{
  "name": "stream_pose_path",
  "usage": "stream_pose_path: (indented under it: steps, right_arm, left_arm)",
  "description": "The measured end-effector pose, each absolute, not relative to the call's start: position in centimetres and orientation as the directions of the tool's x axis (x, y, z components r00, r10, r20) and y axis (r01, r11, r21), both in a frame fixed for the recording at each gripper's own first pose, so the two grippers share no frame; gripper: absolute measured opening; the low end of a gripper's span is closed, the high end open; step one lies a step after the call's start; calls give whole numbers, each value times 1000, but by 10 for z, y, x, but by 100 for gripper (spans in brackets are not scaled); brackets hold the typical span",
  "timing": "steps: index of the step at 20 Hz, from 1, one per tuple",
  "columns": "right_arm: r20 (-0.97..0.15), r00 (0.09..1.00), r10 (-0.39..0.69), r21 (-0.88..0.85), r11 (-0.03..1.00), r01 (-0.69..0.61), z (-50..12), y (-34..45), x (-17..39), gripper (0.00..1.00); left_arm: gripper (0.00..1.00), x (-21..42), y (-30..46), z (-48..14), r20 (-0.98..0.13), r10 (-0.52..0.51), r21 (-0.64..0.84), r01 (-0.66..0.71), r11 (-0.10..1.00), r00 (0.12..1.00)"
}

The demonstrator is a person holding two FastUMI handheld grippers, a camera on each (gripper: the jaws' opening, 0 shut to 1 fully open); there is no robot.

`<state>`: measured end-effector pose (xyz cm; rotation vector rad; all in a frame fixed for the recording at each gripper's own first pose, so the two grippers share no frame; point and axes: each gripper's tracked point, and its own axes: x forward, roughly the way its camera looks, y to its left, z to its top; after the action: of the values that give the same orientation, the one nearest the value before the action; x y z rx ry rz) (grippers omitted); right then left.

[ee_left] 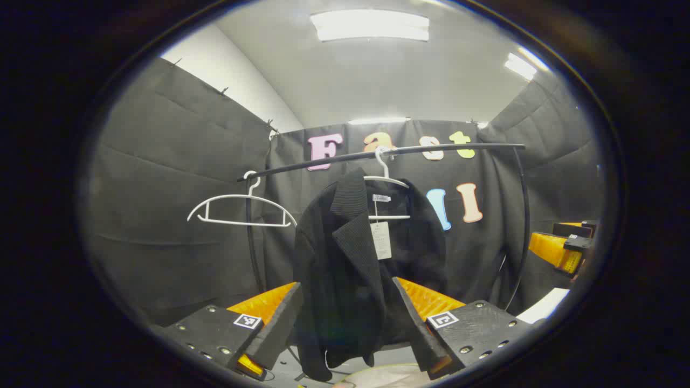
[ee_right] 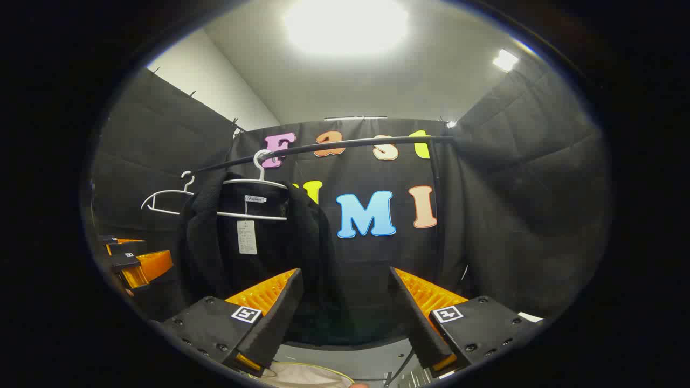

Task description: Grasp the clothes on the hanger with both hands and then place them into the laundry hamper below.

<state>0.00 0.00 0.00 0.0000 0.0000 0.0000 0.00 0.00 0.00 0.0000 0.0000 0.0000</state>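
the black jacket (ee_left: 350, 258) hung on a white hanger (ee_left: 386, 183) from the rail (ee_left: 377, 155), beside an empty hanger (ee_left: 240, 210), with the pale rim of the laundry hamper (ee_left: 377, 374) just showing below. the left tool (ee_left: 347, 328) stood wide apart and empty, framing the jacket's lower half; the right tool (ee_right: 345, 323) was equally wide, aimed to the jacket's right edge. judged as the approach. to do it well, each tool should close on a shoulder near the hanger ends, so the garment lifts off evenly rather than dragging the hook.
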Motion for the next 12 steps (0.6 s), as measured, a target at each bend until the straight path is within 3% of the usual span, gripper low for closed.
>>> stream_pose_path:
  steps: [12]
  right_arm:
    - [5, 1000, -9, -1, 1000, 9, 1, 4, -4, 96]
  left_arm:
    - [95, 1, 3, 5, 20, -22, 10, 22, 1000, 1000]
